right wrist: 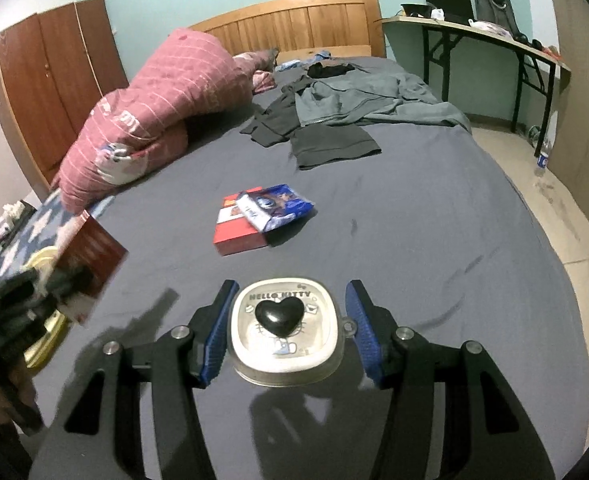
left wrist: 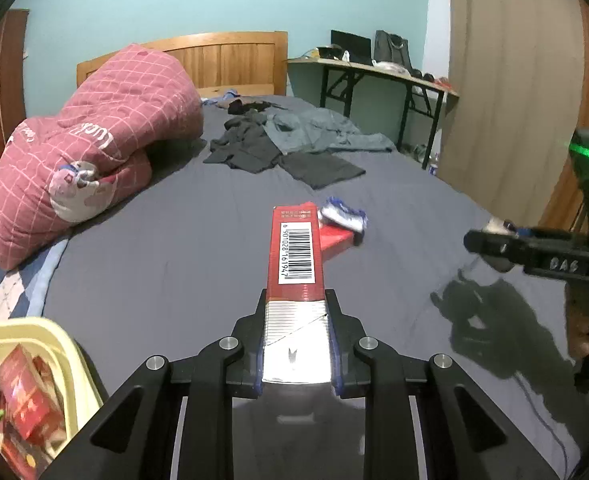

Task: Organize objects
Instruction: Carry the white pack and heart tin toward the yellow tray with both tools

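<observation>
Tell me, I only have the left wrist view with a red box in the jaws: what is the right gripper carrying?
Observer: A small Hello Kitty tin with a black heart knob sits between the right gripper's blue pads.
Operator: What's left on the bed?
Observer: A red box with a blue packet lying partly on top of it.
Operator: Anything beside the bed on the right?
Observer: A water bottle stands on the floor there.

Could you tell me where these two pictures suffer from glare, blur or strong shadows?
Left wrist view: glare whitens the near end of the red box in the left tongs; dark tool shadow on the bed. Right wrist view: that box is motion-blurred at left; the tin is sharp.
</observation>
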`<action>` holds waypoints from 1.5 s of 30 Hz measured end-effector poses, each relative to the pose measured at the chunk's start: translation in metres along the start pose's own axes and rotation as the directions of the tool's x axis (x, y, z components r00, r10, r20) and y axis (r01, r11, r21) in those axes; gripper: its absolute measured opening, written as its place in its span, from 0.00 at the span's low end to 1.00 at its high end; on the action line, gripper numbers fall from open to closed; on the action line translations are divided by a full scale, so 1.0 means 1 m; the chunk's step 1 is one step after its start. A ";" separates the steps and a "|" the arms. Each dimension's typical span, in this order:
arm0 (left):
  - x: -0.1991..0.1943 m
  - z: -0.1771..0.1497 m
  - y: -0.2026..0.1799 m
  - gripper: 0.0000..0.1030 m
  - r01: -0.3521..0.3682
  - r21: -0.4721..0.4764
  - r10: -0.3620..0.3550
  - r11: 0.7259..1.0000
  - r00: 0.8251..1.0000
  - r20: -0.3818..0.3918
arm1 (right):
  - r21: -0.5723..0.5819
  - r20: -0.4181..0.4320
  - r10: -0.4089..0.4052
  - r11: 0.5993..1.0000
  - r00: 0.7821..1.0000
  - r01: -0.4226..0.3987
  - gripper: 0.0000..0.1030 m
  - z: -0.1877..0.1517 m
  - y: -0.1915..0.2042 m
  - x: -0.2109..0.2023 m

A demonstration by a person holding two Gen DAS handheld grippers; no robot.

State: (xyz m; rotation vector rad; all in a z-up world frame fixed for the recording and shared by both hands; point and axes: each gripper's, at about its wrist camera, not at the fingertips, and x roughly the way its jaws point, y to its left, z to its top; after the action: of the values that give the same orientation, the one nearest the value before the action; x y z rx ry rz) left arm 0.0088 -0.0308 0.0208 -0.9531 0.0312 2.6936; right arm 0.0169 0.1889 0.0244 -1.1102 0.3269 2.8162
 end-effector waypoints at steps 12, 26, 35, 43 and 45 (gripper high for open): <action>-0.019 0.004 0.000 0.21 0.008 -0.026 -0.008 1.000 1.000 0.030 | -0.051 -0.012 -0.014 0.999 1.000 0.013 0.54 -0.013 0.011 -0.007; -0.010 0.007 0.000 0.21 -0.016 -0.035 0.017 0.999 1.000 0.022 | -0.058 -0.025 0.010 0.998 1.000 -0.011 0.54 -0.010 0.023 0.005; -0.032 0.005 0.012 0.21 -0.050 -0.083 0.054 0.995 0.997 0.047 | -0.066 -0.041 0.032 0.997 0.999 -0.034 0.54 -0.007 0.031 0.015; -0.079 -0.010 0.040 0.22 -0.098 -0.094 0.104 0.991 0.992 0.065 | -0.146 -0.025 0.061 0.987 0.998 -0.064 0.54 -0.006 0.072 0.002; -0.088 -0.015 0.051 0.22 -0.111 -0.085 0.116 0.990 0.992 0.051 | -0.153 -0.027 0.090 0.984 0.996 -0.093 0.54 -0.005 0.089 -0.001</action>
State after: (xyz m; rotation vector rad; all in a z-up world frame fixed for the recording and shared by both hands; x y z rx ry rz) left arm 0.0694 -0.1038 0.0600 -0.9260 -0.0385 2.8450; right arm 0.0064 0.1013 0.0359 -1.1821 0.1683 2.9566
